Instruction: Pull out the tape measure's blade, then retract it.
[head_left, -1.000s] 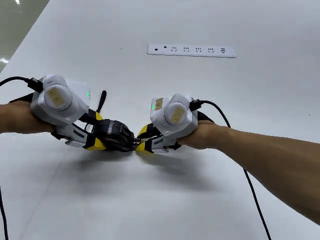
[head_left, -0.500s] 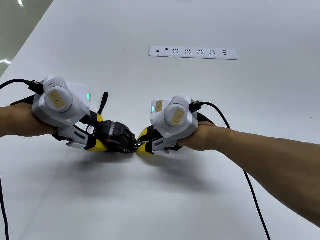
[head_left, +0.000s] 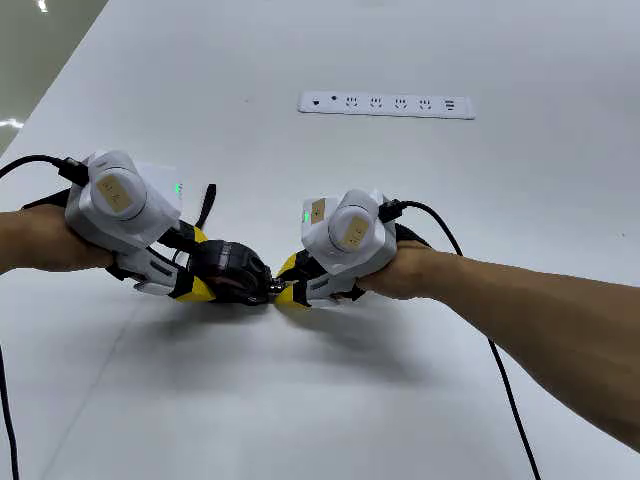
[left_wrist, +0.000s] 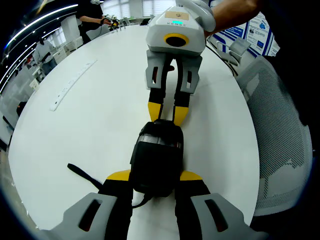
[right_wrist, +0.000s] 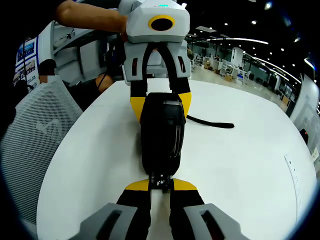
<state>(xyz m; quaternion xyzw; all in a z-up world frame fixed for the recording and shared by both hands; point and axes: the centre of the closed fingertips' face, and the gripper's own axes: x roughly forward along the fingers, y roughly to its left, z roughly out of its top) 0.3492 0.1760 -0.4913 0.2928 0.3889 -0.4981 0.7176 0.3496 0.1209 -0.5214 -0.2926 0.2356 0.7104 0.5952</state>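
A black tape measure (head_left: 232, 270) lies on the white table (head_left: 330, 400), held between the two grippers. My left gripper (head_left: 198, 262) is shut on its case (left_wrist: 156, 157), with the yellow fingertips (left_wrist: 120, 175) pressed on both sides. My right gripper (head_left: 285, 283) faces it from the right and is shut on the blade's end hook (right_wrist: 161, 180) at the mouth of the case (right_wrist: 162, 130). Hardly any blade shows outside the case. The left gripper (right_wrist: 160, 105) shows beyond the case in the right gripper view, and the right gripper (left_wrist: 167, 114) beyond it in the left gripper view. A black wrist strap (right_wrist: 210, 122) trails off the case.
A white power strip (head_left: 386, 103) lies farther back on the table. Black cables (head_left: 500, 370) run from both grippers toward me. Mesh office chairs (left_wrist: 280, 125) stand beside the table edge, and a person (left_wrist: 92, 10) stands at the far end of the room.
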